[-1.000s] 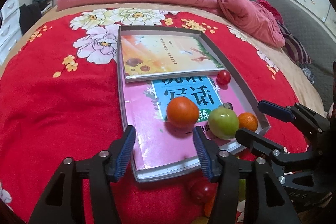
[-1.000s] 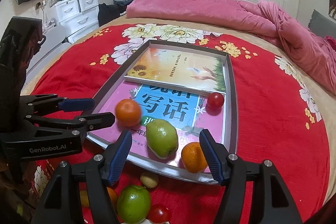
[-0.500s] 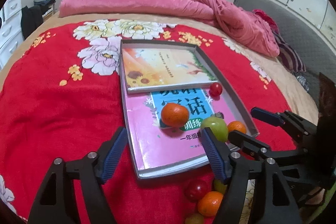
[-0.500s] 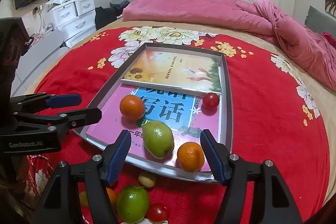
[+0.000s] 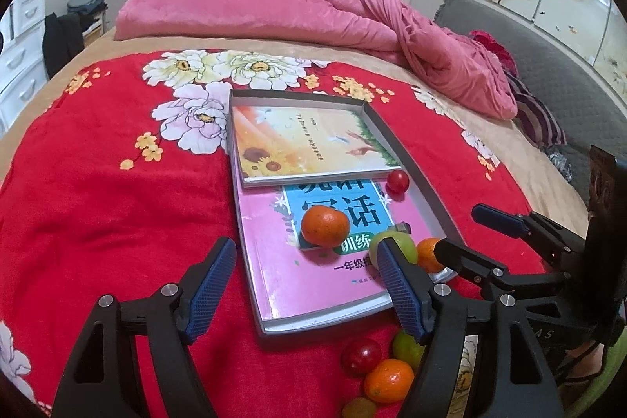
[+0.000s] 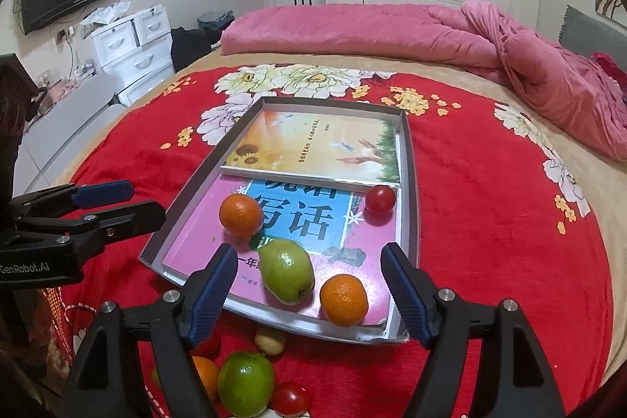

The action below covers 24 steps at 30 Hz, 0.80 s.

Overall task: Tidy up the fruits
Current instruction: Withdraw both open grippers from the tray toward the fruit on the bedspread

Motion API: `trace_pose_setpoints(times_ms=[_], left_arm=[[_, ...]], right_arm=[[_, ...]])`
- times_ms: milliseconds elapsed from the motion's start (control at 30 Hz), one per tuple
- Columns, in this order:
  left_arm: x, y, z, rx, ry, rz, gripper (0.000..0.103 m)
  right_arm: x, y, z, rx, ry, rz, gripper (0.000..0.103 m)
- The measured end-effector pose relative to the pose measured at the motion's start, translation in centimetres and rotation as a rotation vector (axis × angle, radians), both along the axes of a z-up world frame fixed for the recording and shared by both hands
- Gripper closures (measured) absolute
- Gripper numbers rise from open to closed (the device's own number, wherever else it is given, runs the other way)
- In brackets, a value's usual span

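Fingers of left gripper (image 5: 305,285) parted, empty; right gripper (image 6: 309,294) fingers opening, pressing nothing, green fruit (image 6: 287,275) only framed behind them. We judge both hover near tray (image 6: 407,159) edge, ready for next pick. We count in tray: two oranges (image 6: 240,215), one green fruit, one cherry tomato (image 6: 380,199), two books (image 6: 313,147). Unsorted heap (image 6: 245,384) on bed (image 6: 490,222): at least five fruits visible.
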State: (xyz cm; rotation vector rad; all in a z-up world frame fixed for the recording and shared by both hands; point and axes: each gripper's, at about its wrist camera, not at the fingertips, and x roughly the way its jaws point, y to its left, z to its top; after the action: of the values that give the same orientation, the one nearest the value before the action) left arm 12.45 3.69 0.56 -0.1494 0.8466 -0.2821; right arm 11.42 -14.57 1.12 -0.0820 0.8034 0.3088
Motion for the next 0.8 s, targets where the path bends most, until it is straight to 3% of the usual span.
trace_pose_setpoints(times_ms=[800], left_arm=[[-1.8, -0.8, 1.2, -0.012, -0.044, -0.066, 0.027]], right_arm=[[-2.1, -0.4, 1.8, 0.034, -0.055, 0.032, 0.021]])
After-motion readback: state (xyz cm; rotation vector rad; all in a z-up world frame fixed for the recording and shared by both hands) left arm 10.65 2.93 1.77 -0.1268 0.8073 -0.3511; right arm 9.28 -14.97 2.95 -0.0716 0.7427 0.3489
